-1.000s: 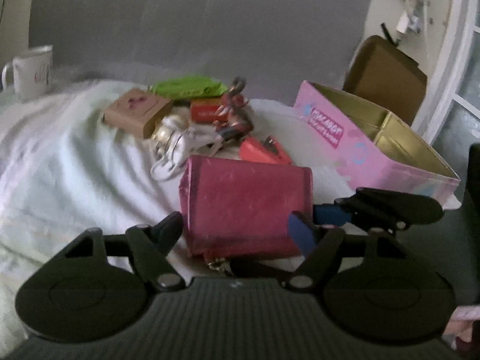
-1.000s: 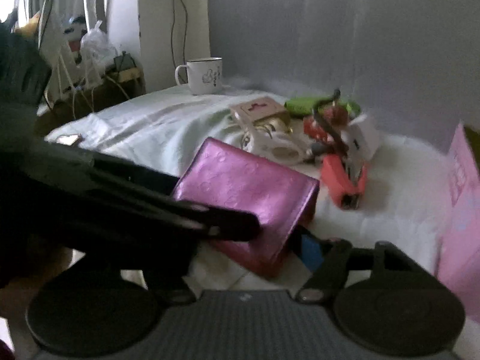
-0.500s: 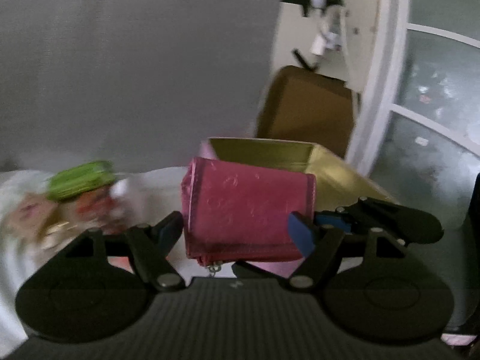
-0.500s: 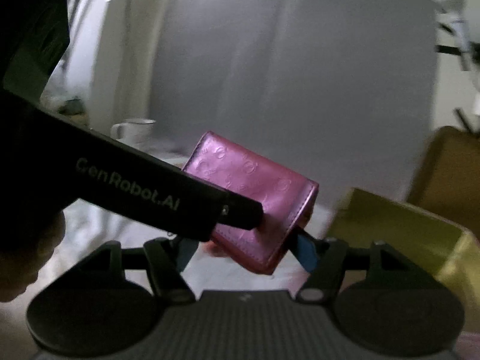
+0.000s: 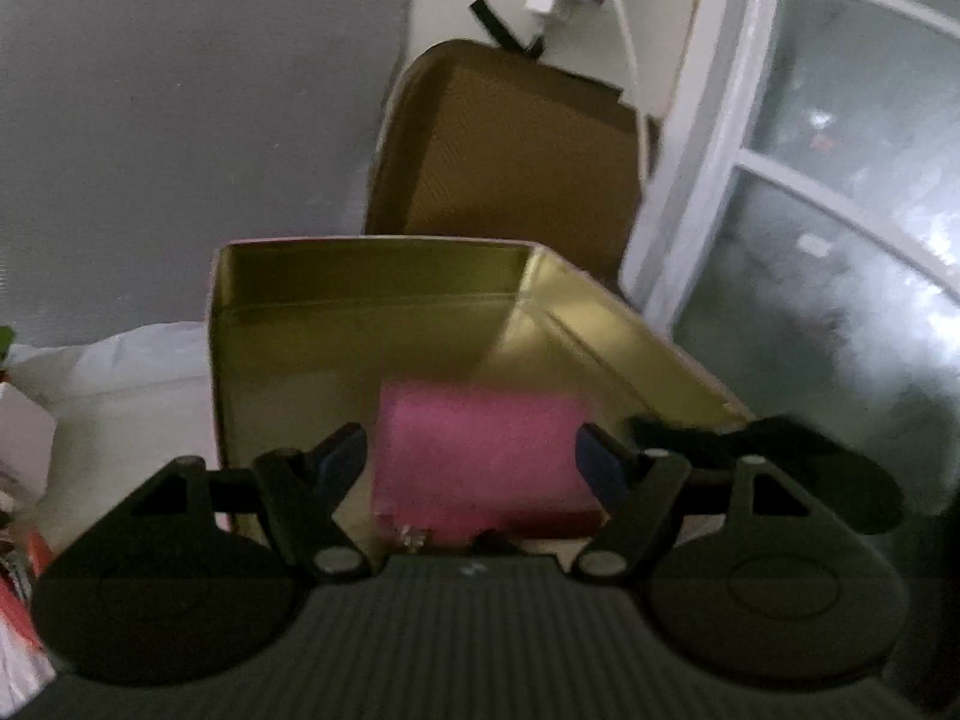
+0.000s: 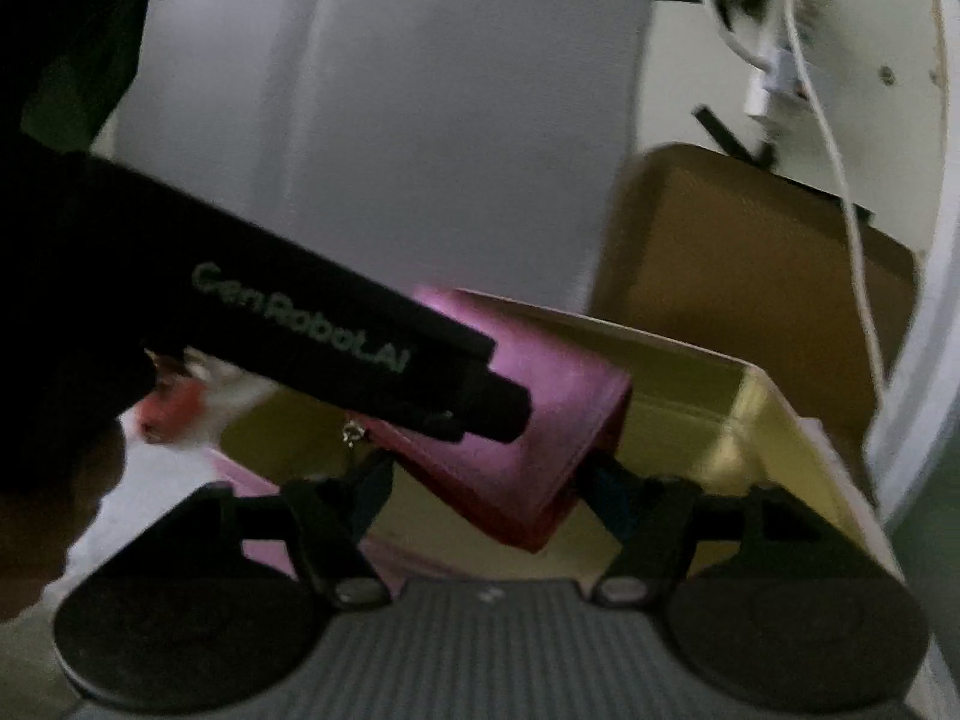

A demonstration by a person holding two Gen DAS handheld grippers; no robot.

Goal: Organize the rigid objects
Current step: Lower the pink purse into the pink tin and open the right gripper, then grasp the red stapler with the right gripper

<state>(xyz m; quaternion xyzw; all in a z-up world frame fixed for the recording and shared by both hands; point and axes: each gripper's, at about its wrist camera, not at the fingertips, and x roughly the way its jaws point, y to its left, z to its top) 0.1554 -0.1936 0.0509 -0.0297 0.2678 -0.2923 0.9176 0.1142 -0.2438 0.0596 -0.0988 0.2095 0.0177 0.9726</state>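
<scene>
A pink wallet [image 5: 480,450] is seen between the fingers of the left gripper [image 5: 471,459], above the open pink box [image 5: 372,324] with the gold lining. In the left wrist view the wallet is smeared by blur, and its lower edge is cut off by the gripper body; a narrow gap seems to lie between each blue pad [image 5: 342,456] and the wallet's sides, so whether it is still pinched cannot be told from this view. In the right wrist view the same wallet [image 6: 540,420] is shown tilted over the box [image 6: 750,420], partly covered by the left gripper's black finger [image 6: 360,348] (lettering on it is legible only in part). The jaws of the right gripper [image 6: 480,480] are opening, with the wallet's lower corner between them; the right pad appears to be just at its edge, though contact is hard to judge in the dim light.

The box floor is largely hidden. Behind the box's far edge a brown case [image 5: 510,150] is leaned against the wall. At the left edge of the left wrist view, scraps of white cloth [image 5: 120,372] and red items are glimpsed, too cropped to be identified.
</scene>
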